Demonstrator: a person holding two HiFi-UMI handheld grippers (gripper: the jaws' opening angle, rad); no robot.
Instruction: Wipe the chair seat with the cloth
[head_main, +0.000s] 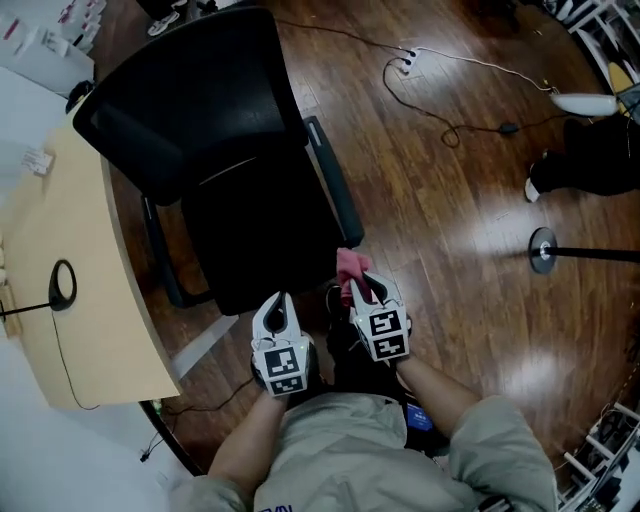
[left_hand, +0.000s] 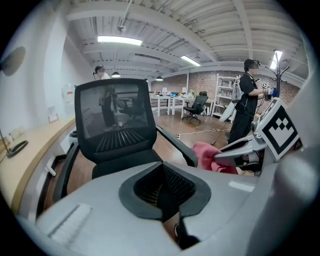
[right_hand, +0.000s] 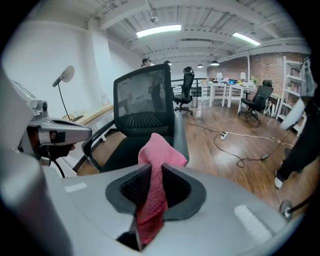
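Step in hand: pre-wipe, cloth gripped but not yet on the seat. My right gripper (right_hand: 156, 192) was clamped tight on the pink cloth (right_hand: 159, 155). One bunch stuck up past the tips and the rest trailed back between the pads. My left gripper (left_hand: 162, 195) had its jaws pressed together with nothing between them. I held both close in front of me, just off the front edge of the chair seat (head_main: 255, 235). The cloth sat by the seat's front right corner, near it but, as far as I could judge, not touching. The seat was black and bare.

Next move, my judgement: the right gripper needed to go forward and down until the free bunch lay on the seat, then sweep across. The cloth was held as a narrow wad, so contact would be small. The gripper would want tilting so the fabric rubbed, not the jaw tips.

Around:
- The backrest (head_main: 185, 95) stood beyond the seat.
- The right armrest (head_main: 333, 185) ran along the seat's right side and would likely limit the sweep there.
- A curved desk (head_main: 100, 300) sat close on the chair's left.
- On the wood floor (head_main: 450, 230) a cable (head_main: 445, 115) and a round stand base (head_main: 543, 250) lay well apart to the right.
- Another person (left_hand: 247, 95) stood far off.

Apart from the armrest, none of these was in the way.
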